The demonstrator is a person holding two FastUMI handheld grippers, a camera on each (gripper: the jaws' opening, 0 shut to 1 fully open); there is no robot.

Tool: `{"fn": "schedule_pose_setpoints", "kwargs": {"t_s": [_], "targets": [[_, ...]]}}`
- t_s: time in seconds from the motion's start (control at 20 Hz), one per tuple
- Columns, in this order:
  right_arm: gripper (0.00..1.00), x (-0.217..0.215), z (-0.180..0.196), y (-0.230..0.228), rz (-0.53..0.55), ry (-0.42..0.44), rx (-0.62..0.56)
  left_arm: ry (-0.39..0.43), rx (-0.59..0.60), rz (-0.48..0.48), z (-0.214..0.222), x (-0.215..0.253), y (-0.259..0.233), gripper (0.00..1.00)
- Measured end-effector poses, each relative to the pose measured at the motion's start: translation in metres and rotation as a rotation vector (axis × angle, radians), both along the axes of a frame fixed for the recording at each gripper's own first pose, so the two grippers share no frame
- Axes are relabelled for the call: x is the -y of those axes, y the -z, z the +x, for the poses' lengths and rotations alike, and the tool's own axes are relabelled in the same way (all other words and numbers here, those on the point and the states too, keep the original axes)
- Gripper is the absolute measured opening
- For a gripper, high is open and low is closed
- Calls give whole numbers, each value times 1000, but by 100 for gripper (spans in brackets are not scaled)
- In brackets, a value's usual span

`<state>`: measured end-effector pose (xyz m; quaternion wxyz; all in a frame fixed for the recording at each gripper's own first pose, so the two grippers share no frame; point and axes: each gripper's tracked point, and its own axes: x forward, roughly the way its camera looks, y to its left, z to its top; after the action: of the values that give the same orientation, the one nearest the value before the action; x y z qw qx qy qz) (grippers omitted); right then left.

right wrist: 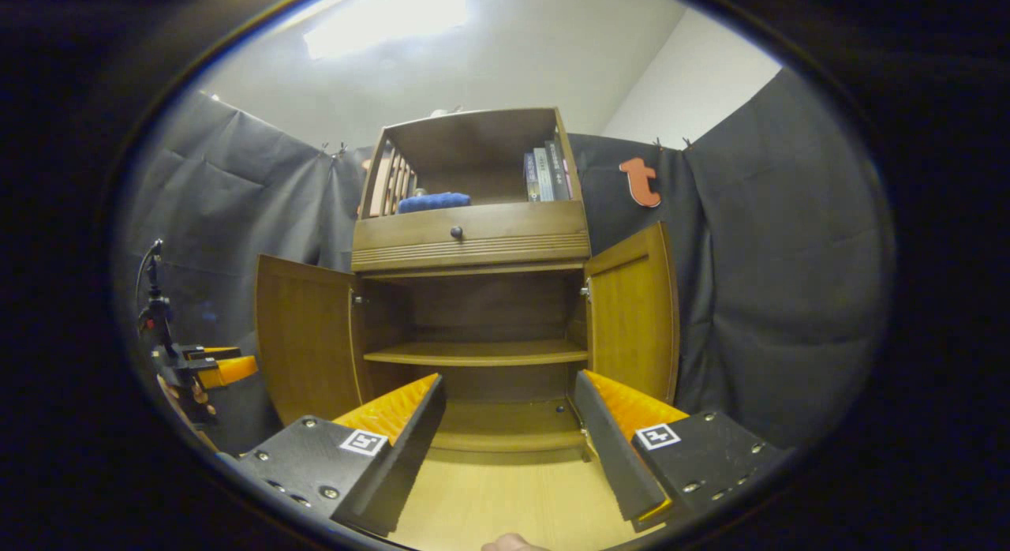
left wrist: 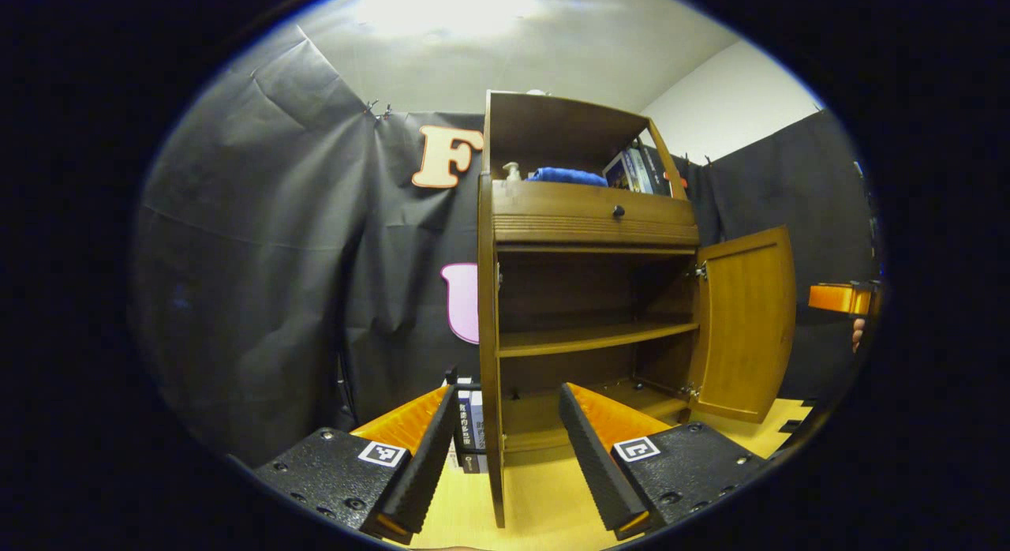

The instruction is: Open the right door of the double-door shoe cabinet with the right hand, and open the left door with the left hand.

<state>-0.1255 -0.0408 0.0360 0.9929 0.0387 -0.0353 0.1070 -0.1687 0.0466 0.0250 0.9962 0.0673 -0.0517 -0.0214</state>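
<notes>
A wooden shoe cabinet (right wrist: 473,314) stands on a pale wood floor (right wrist: 489,496) against black cloth, w/ both lower doors swung open. In the right gripper view, the left door (right wrist: 304,338) hangs open at the cabinet's left side and the right door (right wrist: 635,314) at its right, showing 1 inner shelf (right wrist: 477,352) w/ nothing seen on it. Above the doors sits a drawer (right wrist: 473,231) w/ a small dark knob, and above that an open top compartment holding a blue cloth (right wrist: 434,201) and upright books (right wrist: 546,174).

The right gripper (right wrist: 505,425) is in front of the cabinet, fingers spread wide apart, touching nothing. In this same view the left gripper (right wrist: 209,369) appears off to the left, beside the left door.

In the left gripper view, the left door (left wrist: 491,338) is seen edge-on, its thin edge lying between the left gripper's (left wrist: 505,436) 2 spread fingers; whether either finger touches it can't be told. The right door (left wrist: 746,322) stands open beyond, w/ the right gripper (left wrist: 840,298) near the far right edge. A few books (left wrist: 470,425) stand on the floor by the cabinet's left side.
</notes>
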Motion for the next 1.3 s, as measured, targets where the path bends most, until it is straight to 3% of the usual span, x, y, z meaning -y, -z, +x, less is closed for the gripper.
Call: {"fn": "schedule_pose_setpoints", "kwargs": {"t_s": [0.1, 0.3, 0.6, 1.0, 1.05, 1.15, 1.2, 1.25, 1.3], "targets": [[98, 9, -6, -4, 1, 7, 15, 1, 9, -36, -1, 12, -10, 84], [98, 16, -14, -21, 21, -20, 68, 87, 5, -103, 0, 53, -21, 94], [98, 34, -6, -22, 27, 6, 70, 116, 31, -128, 7, 105, -39, 95], [99, 42, 24, -9, 43, -6, 53, 52, 141, -122, 26, 145, -59, 92], [98, 44, 29, -6, 49, -2, 48, 46, 148, -116, 30, 149, -60, 95], [98, 50, 40, -1, 63, 16, 44, 54, 142, -106, 39, 162, -53, 92], [98, 51, 47, 0, 69, 22, 46, 47, 136, -97, 45, 168, -49, 99], [98, 51, 54, 2, 71, 31, 44, 33, 133, -81, 50, 171, -45, 92], [98, 52, 63, 6, 69, 40, 37, 22, 127, -62, 56, 175, -39, 96]]}}
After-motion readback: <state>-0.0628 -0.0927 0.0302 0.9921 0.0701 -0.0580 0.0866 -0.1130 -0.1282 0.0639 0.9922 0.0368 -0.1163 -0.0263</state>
